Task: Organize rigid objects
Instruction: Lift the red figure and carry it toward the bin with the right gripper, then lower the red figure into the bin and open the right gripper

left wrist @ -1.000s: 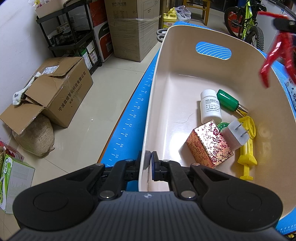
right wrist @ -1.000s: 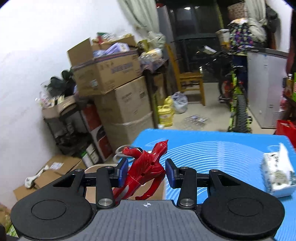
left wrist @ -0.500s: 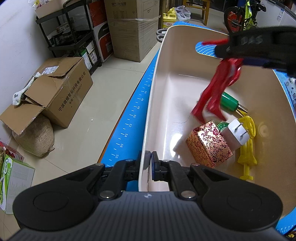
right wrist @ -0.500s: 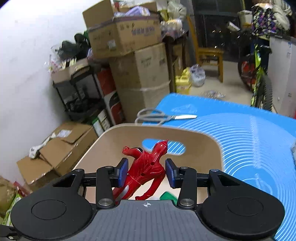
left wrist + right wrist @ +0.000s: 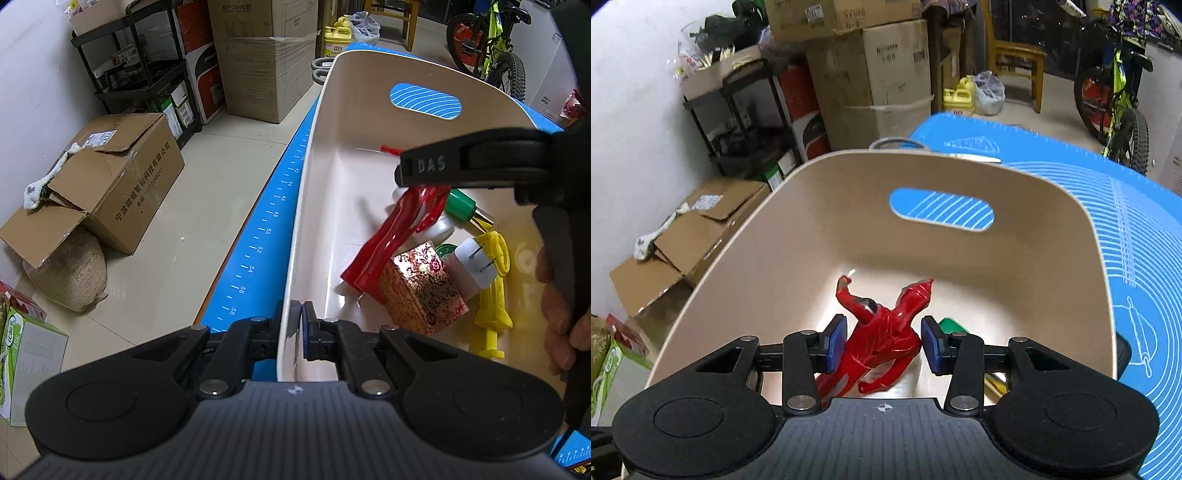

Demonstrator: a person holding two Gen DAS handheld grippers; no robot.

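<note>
My left gripper (image 5: 297, 325) pinches the near rim of the beige bin (image 5: 325, 122). My right gripper (image 5: 883, 345) hangs inside the bin, fingers (image 5: 834, 343) spread wide either side of the red toy figure (image 5: 879, 332), whose feet (image 5: 356, 277) reach the bin floor beside the floral gift box (image 5: 421, 288).

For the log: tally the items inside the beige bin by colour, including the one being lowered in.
Red: 1, plastic hero figure
Yellow: 1, plastic toy
Green: 1, capped bottle
White: 2, round bottle, plug adapter
Red-and-gold: 1, patterned box
Total: 6
</note>
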